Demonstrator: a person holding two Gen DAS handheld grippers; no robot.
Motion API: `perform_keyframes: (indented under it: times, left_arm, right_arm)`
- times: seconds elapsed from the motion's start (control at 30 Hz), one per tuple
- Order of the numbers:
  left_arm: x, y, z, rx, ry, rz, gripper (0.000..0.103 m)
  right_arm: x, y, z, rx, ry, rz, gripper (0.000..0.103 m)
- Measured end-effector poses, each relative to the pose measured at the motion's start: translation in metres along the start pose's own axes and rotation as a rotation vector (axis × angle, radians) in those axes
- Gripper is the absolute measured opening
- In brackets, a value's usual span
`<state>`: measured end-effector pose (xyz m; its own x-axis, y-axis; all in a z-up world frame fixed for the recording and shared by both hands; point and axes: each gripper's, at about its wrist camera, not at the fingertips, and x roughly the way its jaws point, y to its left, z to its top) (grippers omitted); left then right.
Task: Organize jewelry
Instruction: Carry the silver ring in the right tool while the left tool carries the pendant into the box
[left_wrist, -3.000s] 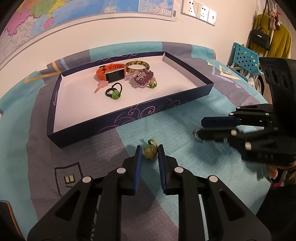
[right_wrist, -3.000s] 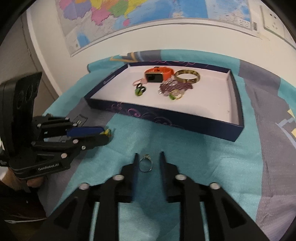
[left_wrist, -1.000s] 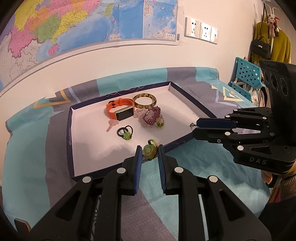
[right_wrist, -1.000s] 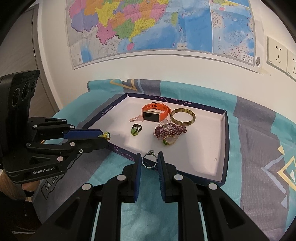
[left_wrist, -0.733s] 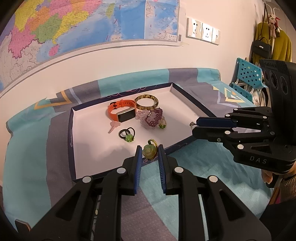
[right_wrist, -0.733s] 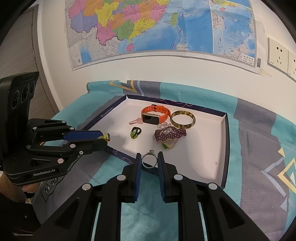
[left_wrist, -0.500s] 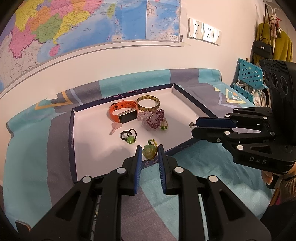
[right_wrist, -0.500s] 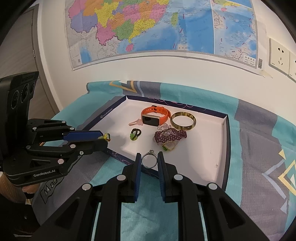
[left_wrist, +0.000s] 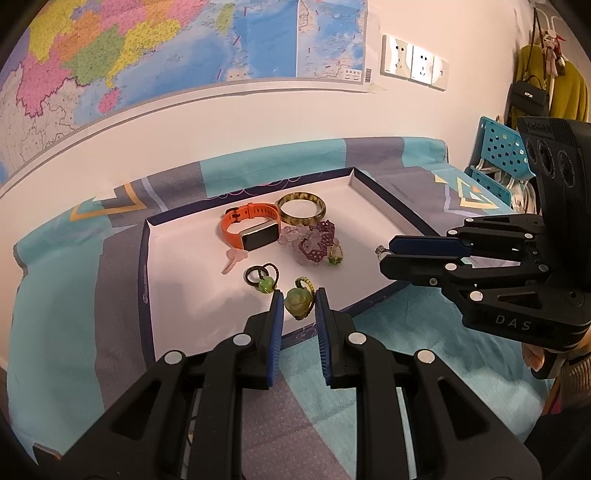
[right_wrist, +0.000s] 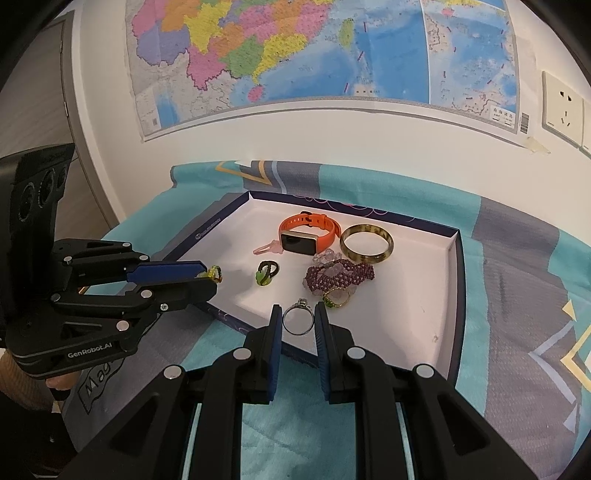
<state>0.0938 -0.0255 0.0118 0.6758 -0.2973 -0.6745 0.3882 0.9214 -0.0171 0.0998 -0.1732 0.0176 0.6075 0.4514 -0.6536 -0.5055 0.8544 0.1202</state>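
Note:
My left gripper (left_wrist: 298, 307) is shut on a green rose-shaped bead with a yellow-green cord (left_wrist: 297, 302), held above the near edge of the white-lined navy tray (left_wrist: 177, 295). My right gripper (right_wrist: 297, 320) is shut on a silver ring (right_wrist: 297, 320) over the tray's near rim (right_wrist: 453, 295). In the tray lie an orange smartwatch (left_wrist: 251, 230), a brown-green bangle (left_wrist: 301, 208), a purple beaded bracelet (left_wrist: 316, 243), a pink hairpin (left_wrist: 233, 260), a black hair tie with a green bead (left_wrist: 263, 278) and a green-stoned ring (left_wrist: 335, 254). Each gripper also shows in the other's view, right gripper (left_wrist: 386, 254), left gripper (right_wrist: 212, 275).
The tray rests on a teal and grey patterned cloth (left_wrist: 406, 354) against a white wall with a map (right_wrist: 295, 55). A blue perforated chair (left_wrist: 498, 155) and hanging bag and clothes (left_wrist: 546, 92) stand at the far right. A hand (right_wrist: 55, 384) holds the left tool.
Both grippers have lifted their pieces off the cloth and carried them forward to the tray's near edge. Over the last second they crept slightly farther over it.

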Motion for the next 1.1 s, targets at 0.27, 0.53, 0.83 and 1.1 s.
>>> perform_keyframes:
  times: [0.27,0.53,0.83,1.1]
  left_arm:
    - [0.003,0.0,0.002,0.002,0.002,0.005,0.018]
    - [0.006,0.001,0.003,0.0,0.005,0.007,0.018]
    - [0.013,0.004,0.003,-0.007,0.015,0.012,0.018]
    - [0.018,0.004,0.004,-0.009,0.025,0.014,0.018]
  right_arm:
    - [0.006,-0.001,0.001,0.0,0.01,0.0,0.016]
    - [0.011,-0.004,0.001,0.005,0.015,-0.003,0.016]
    - [0.018,-0.005,0.003,0.01,0.024,-0.003,0.016]
    - [0.022,-0.006,0.004,0.013,0.033,-0.001,0.016]
